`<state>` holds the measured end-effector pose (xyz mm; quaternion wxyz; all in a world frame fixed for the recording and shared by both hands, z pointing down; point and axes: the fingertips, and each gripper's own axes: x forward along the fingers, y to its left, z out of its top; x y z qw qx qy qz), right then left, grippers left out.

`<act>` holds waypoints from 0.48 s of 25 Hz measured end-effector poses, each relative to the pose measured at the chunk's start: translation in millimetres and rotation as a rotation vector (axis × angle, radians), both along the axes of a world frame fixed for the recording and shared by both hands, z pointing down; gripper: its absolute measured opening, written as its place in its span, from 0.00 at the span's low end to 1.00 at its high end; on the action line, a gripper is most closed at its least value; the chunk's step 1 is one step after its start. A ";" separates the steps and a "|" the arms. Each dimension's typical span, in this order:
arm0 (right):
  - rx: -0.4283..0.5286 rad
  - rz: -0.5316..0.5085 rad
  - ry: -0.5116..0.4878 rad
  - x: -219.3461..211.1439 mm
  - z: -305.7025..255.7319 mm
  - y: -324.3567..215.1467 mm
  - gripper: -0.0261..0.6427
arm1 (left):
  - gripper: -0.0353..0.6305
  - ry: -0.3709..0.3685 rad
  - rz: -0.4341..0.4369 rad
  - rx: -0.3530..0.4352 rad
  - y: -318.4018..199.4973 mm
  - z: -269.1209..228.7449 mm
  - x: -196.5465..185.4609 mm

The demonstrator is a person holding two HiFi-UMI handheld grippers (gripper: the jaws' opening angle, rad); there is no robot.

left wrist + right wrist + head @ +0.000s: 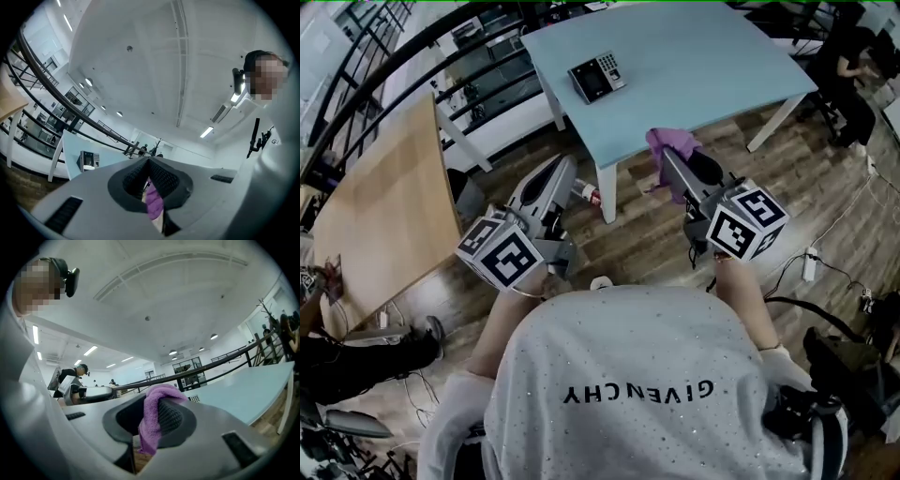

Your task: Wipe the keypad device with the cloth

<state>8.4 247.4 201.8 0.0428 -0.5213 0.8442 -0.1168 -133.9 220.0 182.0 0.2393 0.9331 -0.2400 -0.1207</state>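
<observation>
One pale blue worktop (703,66). Two tools hang off its near edge: the left tool (562,173) clenched on nothing, the right tool (668,161) grasping one purple cloth (677,142). One keypad device (597,76) lies by the worktop's near-left corner, well apart from the cloth.

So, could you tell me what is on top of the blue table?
Only the keypad device lies on the table, near its left edge. Whatever is under the device is covered.
</observation>
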 end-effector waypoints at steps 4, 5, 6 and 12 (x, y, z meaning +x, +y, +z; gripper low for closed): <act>0.019 0.032 -0.014 -14.2 -7.4 -44.7 0.14 | 0.05 0.021 0.027 0.001 -50.7 -8.5 -14.6; 0.019 0.043 -0.009 -15.5 -5.7 -52.8 0.14 | 0.05 0.025 0.036 0.002 -60.0 -7.7 -15.8; 0.014 0.053 -0.004 -16.0 -2.2 -59.5 0.14 | 0.05 0.027 0.045 0.003 -67.9 -5.2 -15.8; -0.086 0.096 -0.041 -5.4 31.7 -83.1 0.14 | 0.05 0.002 0.104 -0.064 -91.9 32.6 -1.1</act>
